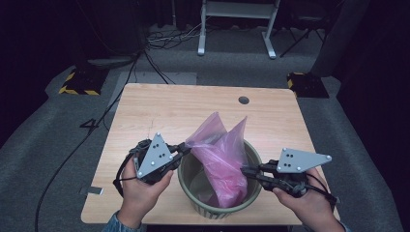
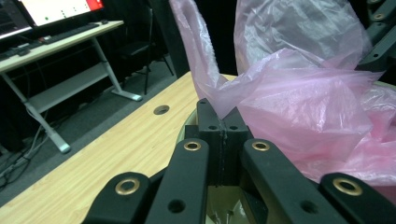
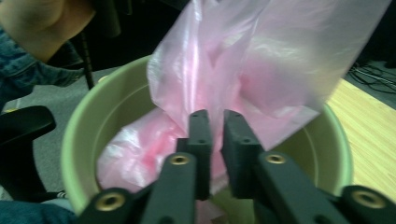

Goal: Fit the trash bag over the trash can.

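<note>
Over the round green bin (image 1: 193,191), my left fingers (image 1: 187,146) clamp the crinkly pink bag (image 1: 220,154); my right fingers (image 1: 244,170) stand slightly apart around its film.

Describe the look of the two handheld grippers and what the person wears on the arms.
Both the left gripper and the right gripper are black linkage tools with brass-coloured pivot rivets, square black pads and a grey three-cornered plate with dark holes on top. Black cables trail from each. Blue denim sleeves cover the forearms.
</note>
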A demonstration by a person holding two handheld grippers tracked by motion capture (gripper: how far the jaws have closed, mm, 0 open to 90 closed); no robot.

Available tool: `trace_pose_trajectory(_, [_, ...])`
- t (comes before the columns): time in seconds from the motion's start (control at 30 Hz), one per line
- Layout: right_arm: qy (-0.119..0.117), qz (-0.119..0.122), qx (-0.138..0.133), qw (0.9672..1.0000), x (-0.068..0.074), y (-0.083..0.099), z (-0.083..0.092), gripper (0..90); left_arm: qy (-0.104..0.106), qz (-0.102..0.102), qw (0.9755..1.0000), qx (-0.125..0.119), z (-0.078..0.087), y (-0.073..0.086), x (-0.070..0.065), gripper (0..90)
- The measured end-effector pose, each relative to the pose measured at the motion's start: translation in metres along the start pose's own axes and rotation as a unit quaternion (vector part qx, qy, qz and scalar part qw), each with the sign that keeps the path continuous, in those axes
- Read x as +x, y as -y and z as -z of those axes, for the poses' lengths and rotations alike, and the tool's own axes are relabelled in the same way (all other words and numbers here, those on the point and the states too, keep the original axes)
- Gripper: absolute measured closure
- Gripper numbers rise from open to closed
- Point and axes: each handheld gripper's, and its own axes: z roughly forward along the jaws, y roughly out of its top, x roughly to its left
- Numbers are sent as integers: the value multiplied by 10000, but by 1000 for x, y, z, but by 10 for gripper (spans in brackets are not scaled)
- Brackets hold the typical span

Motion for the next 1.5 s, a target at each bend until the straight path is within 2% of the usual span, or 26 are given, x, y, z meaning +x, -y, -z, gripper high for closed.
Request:
trace_pose_trajectory(0.2, [158,-29,-86,9998,-5,0,10,660,-12,-56,9999,-122,2,-2,0,900])
trace_pose_trajectory(0.3, [232,4,-204,9995,-6,-4,19,631,-8,-97,9998,-149,3,-6,1,899])
trace_pose_trajectory(0.47, [393,75,-314,9987,-7,-11,34,625,-42,-61,9999,-156,3,-7,4,899])
trace_pose_trajectory(0.6, [455,128,-315,9984,-8,-15,38,624,142,-62,9998,-111,-1,-5,1,899])
trace_pose_trajectory(0.73, [443,294,-297,9981,-7,-26,34,636,262,-105,9996,-68,-5,-5,-3,898])
trace_pose_trajectory(0.93, [291,427,-249,9984,-10,-40,17,644,386,-120,9991,-94,-9,-6,-6,897])
trace_pose_trajectory(1.2, [64,636,-232,9977,-8,-54,-8,672,406,-103,9991,-65,-10,-4,-7,896])
trace_pose_trajectory(1.33, [117,736,-332,9967,-5,-59,-4,683,321,-26,9995,-14,-9,-2,-4,896])
trace_pose_trajectory(1.5, [183,791,-448,9957,-3,-64,4,690,378,-29,9993,-42,-10,-1,-5,896])
